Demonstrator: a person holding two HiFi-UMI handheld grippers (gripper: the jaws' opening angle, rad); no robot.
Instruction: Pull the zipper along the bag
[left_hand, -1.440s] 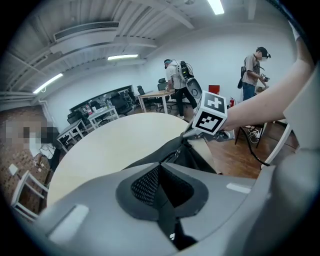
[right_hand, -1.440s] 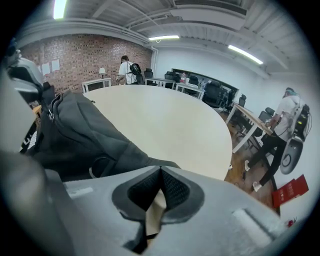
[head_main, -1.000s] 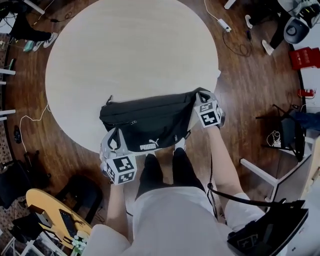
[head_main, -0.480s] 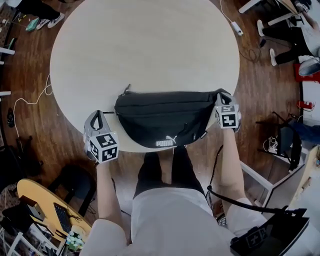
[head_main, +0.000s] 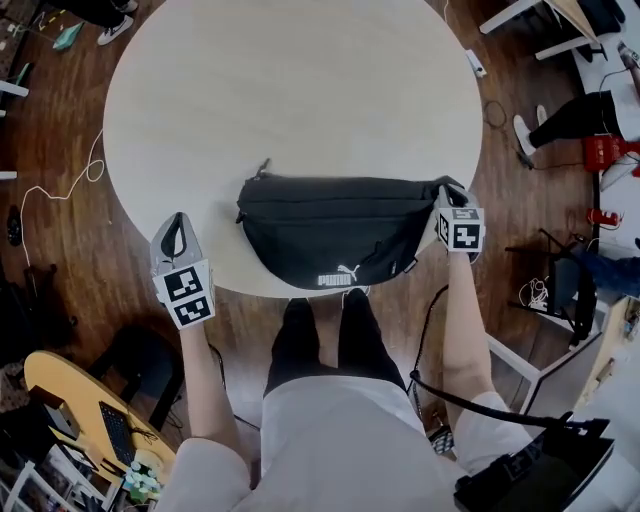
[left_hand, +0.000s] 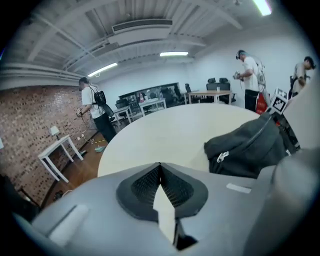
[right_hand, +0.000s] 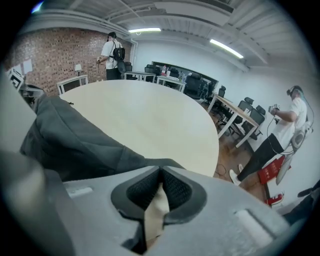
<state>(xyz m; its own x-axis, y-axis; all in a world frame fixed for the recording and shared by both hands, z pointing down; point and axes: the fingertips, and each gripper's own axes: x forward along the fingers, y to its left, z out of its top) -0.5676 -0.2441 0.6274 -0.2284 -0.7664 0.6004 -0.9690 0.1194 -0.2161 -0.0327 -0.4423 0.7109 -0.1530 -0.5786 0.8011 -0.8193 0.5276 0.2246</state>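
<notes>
Pinching black waist bag (head_main: 335, 230) at mid-frame right with right hand-held gripper (head_main: 448, 190); holding left hand-held gripper (head_main: 175, 220) closed, empty, lower left.

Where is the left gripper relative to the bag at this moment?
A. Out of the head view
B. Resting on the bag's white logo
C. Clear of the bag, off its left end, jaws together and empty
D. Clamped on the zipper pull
C: in the head view the left gripper sits off the left end of the bag with bare table between them, and its own view shows the jaws together on nothing.
</notes>
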